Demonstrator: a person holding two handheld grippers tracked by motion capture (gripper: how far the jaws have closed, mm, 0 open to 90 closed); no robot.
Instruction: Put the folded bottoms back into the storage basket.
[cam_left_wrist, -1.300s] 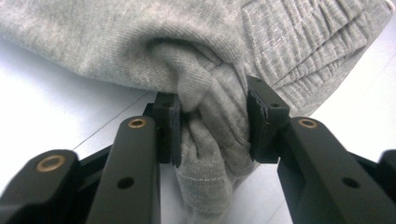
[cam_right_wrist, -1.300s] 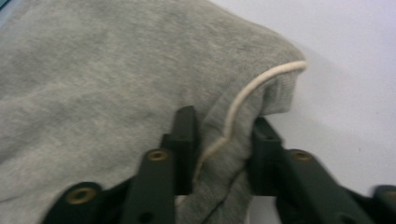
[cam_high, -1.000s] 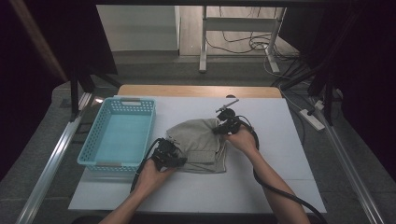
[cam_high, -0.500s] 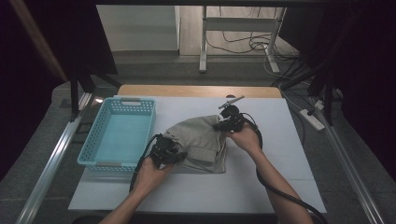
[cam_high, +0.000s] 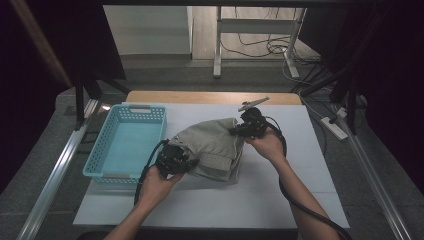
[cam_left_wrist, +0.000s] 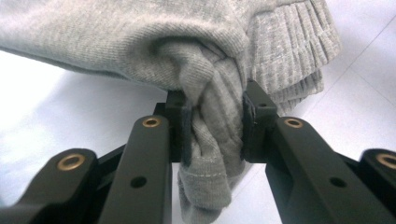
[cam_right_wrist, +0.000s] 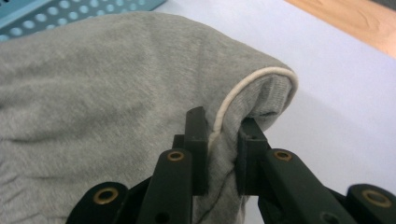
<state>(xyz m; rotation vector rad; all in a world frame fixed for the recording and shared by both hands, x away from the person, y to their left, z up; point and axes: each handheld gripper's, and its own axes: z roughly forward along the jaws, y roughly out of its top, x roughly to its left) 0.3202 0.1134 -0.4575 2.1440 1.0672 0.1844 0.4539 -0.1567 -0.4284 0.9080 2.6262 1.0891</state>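
Grey garment higher off table

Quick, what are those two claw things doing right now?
Left gripper: closed, holding a bunched fold of the grey sweatshirt.
Right gripper: closed, holding the sweatshirt's white-piped edge.

A white desk with a wooden strip along its far edge is carrying two things: a light blue basket is sitting at its left side, and a grey garment is lying partly on it just beside the basket.
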